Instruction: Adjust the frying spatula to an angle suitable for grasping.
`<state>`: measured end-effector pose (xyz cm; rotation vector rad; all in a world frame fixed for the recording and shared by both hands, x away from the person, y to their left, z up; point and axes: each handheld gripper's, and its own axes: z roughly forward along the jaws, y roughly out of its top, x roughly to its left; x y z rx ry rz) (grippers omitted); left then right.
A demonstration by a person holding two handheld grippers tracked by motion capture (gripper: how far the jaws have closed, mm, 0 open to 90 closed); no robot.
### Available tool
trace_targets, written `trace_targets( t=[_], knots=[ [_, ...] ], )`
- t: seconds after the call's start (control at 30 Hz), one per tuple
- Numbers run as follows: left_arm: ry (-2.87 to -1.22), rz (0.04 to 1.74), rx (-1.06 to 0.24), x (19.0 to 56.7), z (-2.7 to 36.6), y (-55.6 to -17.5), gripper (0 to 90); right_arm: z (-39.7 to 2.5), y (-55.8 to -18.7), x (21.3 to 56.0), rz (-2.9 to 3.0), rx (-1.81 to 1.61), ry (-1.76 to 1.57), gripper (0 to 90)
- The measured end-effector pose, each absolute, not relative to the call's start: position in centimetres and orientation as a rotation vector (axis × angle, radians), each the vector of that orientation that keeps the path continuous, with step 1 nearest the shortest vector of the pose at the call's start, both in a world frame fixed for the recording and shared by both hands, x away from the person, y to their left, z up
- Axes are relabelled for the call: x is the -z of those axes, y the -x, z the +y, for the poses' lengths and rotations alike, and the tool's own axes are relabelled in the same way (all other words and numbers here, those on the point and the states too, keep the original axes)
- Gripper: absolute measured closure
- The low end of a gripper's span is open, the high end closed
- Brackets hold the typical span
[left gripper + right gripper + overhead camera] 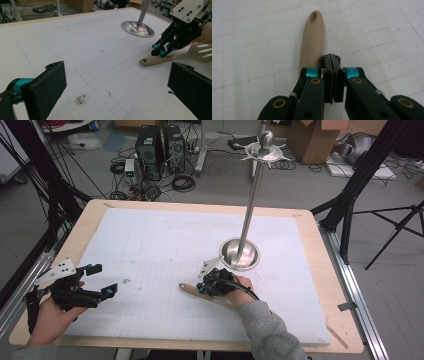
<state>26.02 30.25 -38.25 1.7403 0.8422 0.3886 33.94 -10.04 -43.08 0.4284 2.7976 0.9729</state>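
Right gripper [333, 75]: fingers pressed together, empty, above beige spatula [312, 42] handle | left gripper [97, 280]: fingers wide apart, empty, near-left desk [310, 220].

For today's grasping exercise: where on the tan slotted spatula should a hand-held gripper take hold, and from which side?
Grip the spatula on its long narrow handle, coming from above with the jaws across its width. It lies flat on the white foam board; the handle is slim enough to span, whereas the slotted blade is broad. The right hand-held gripper sits over the handle, jaws shut.
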Motion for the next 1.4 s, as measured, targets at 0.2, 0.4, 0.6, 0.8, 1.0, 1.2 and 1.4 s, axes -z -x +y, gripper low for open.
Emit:
trace_targets(
  t=[0.2,0.4,0.6,0.8,1.0,1.2,1.4],
  knots=[
    [-1.737,0.841,-0.387,38.2,30.3,-26.0,2.4,-10.0,-34.0,42.8,2.769,-0.997,-0.421,89.6],
    [-1.735,0.842,-0.391,38.3,30.4,-26.0,2.4,-11.7,-33.4,40.9,2.707,-1.117,-0.443,89.4],
    [-1.739,0.833,-0.406,38.1,30.2,-25.9,2.4,-14.1,-31.3,39.0,2.647,-1.166,-0.444,88.1],
    [-1.736,0.825,-0.404,38.0,29.9,-26.2,2.4,-16.2,-29.8,38.6,2.613,-1.176,-0.483,77.8],
    [-1.736,0.811,-0.397,38.1,29.6,-26.7,2.4,-17.7,-29.1,38.8,2.588,-1.207,-0.53,59.7],
    [-1.735,0.805,-0.394,38.2,29.5,-27.0,2.4,-18.2,-28.8,38.8,2.591,-1.285,-0.56,35.7],
    [-1.734,0.817,-0.391,38.4,29.6,-26.9,2.4,-18.7,-28.5,38.6,2.571,-1.381,-0.569,14.9]
  ],
)
